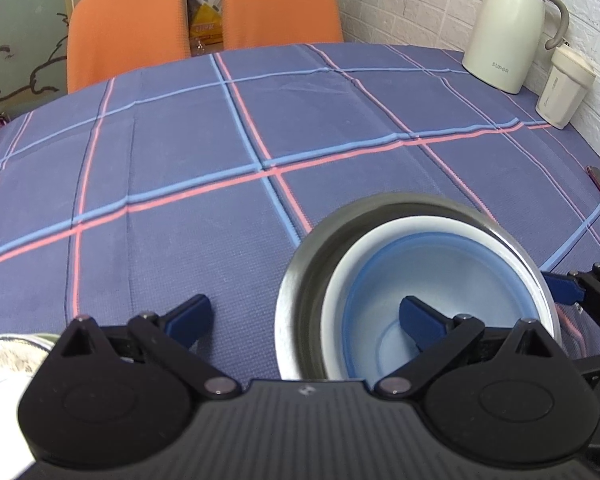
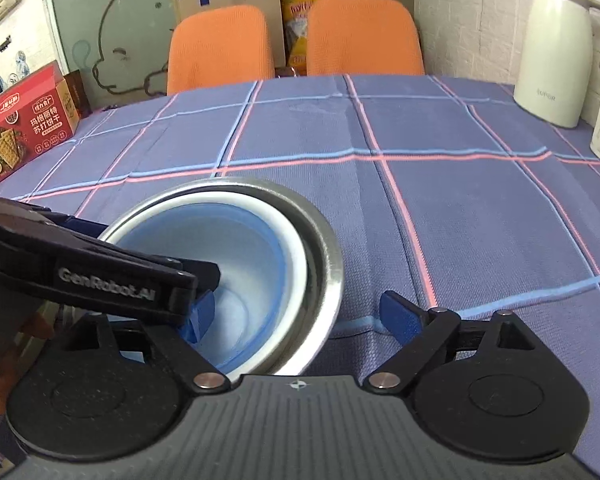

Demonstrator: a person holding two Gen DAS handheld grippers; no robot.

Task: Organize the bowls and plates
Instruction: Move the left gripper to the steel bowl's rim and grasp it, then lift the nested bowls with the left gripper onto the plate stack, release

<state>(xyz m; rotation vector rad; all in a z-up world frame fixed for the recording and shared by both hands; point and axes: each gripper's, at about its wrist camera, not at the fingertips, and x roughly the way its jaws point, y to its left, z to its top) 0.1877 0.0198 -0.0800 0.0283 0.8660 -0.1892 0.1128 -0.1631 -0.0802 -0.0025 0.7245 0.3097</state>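
1. The nest of bowls sits on the blue plaid-clothed surface: a wide stainless steel bowl outermost, a white bowl inside it, and a blue plastic bowl innermost.
2. Your left gripper has its jaws spread wide and holds nothing; its right finger hangs over the blue bowl's hollow, its left finger over bare cloth, so the steel rim lies between them.
3. Your right gripper is also wide open and empty, straddling the opposite side of the rim.
4. The stack lies forward and right of your left gripper, forward and left of your right; both look about equally near.
5. Another shiny metal dish shows at the left view's lower left edge.
6. My judgement: further sorting hinges on which gripper closes on the rim.
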